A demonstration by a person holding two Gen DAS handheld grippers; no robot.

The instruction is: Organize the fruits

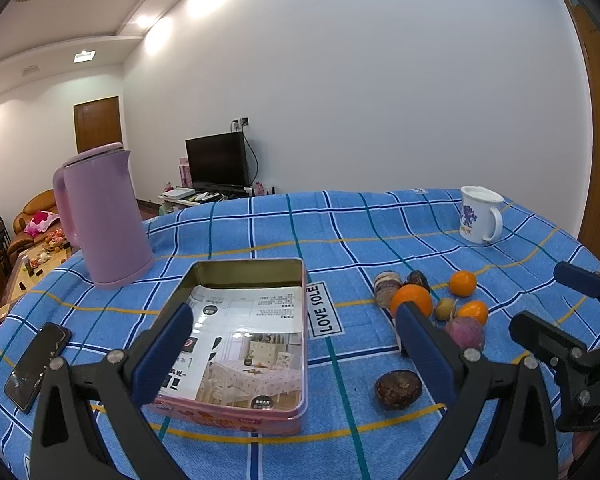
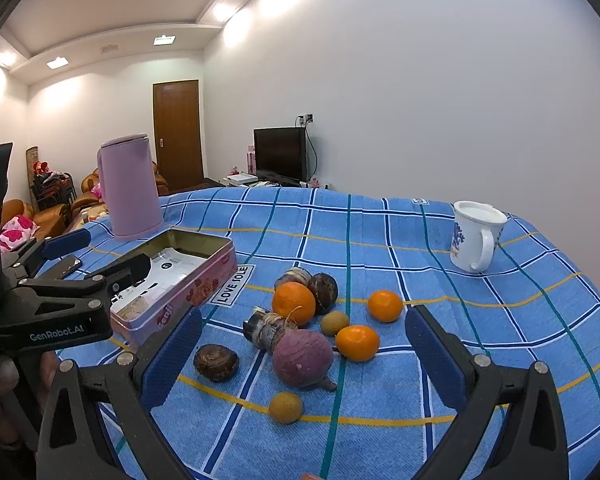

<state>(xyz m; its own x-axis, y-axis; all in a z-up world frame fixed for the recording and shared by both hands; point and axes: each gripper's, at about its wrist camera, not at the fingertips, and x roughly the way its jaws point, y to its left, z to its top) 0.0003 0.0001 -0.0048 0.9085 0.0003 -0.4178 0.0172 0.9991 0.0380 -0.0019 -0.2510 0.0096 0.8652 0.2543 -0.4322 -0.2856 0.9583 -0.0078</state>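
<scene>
Your fruits [image 2: 300, 320] lie clustered on the blue checked worktop [image 2: 420, 240], just right of the pink tin [image 2: 188, 276], which holds only a leaflet. Your left gripper [image 1: 296, 344] hovers over the tin, fingers released; your right gripper [image 2: 304, 352] hangs above the fruits, likewise spread and empty.

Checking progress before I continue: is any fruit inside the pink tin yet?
No. The pink tin holds only a printed paper sheet, while the oranges lie on the tablecloth.

Both grippers, left gripper [image 1: 296, 356] and right gripper [image 2: 304, 360], show black plastic frames, silver screws at the joints and dark blue finger pads [image 2: 172, 360]. White "GenRobot.AI" lettering [image 2: 57, 336] sits at left of frame.
</scene>
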